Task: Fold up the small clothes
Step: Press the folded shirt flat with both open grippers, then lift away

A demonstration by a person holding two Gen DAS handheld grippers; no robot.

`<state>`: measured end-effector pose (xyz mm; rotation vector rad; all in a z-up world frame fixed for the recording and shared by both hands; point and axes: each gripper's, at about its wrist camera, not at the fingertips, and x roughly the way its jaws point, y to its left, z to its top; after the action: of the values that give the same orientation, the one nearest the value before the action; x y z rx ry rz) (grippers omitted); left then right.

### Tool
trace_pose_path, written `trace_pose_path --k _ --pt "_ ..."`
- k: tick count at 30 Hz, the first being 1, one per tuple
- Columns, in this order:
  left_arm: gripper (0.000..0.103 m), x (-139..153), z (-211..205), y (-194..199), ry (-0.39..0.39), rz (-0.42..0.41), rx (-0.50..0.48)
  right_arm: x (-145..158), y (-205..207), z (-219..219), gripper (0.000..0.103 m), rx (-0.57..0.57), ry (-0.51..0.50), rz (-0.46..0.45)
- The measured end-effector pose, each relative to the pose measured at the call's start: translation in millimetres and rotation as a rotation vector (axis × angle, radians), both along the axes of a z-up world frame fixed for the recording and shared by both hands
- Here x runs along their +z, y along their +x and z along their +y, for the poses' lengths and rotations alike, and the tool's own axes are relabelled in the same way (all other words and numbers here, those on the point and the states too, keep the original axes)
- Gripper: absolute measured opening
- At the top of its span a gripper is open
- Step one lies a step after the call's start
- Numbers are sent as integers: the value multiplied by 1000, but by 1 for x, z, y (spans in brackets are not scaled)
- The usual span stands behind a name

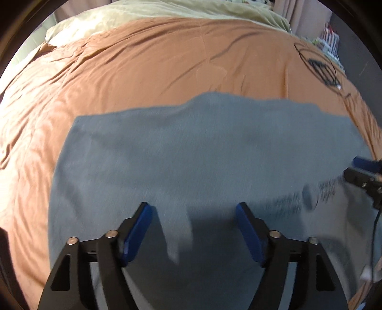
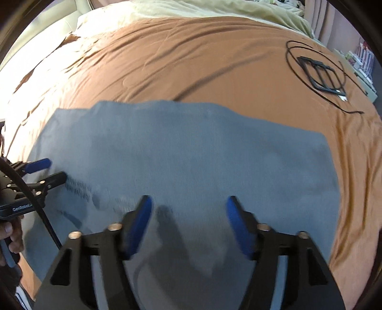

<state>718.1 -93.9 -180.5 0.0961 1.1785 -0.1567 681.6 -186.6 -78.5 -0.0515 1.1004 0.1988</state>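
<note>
A grey garment (image 1: 191,155) lay spread flat on a bed covered by an orange sheet (image 1: 143,66), taking up the near half of both views. Its far edge ran uneven across the sheet, with a slight rise near the middle. Dark printed lettering, blurred and unreadable, showed on the cloth between the two grippers.

The left gripper (image 1: 193,229) hung over the garment's near part with its jaws spread wide; nothing sat between the blue pads (image 1: 137,235), and they did not press on the cloth. The right gripper (image 2: 189,223) stood likewise over the garment, jaws spread, holding nothing. Each gripper showed at the edge of the other's view, also above the cloth. Part of a hand (image 2: 10,236) appeared at the left gripper's handle.

A coiled black cable (image 2: 317,69) lay on the sheet well beyond the garment, toward the far right. A pale yellow blanket (image 2: 191,8) lay along the far end of the bed.
</note>
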Motion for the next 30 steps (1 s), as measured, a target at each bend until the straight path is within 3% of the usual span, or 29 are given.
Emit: trace_pose_path --k 5,8,30 --pt "96 -6 23 -26 22 20 38 -4 -26 -9 77 -33 -23 39" --pt "100 -8 38 -43 3 25 69 -4 -44 -14 77 -41 -30 57" --pt "100 6 87 -170 -65 11 173 6 -189 -36 78 -132 14 60"
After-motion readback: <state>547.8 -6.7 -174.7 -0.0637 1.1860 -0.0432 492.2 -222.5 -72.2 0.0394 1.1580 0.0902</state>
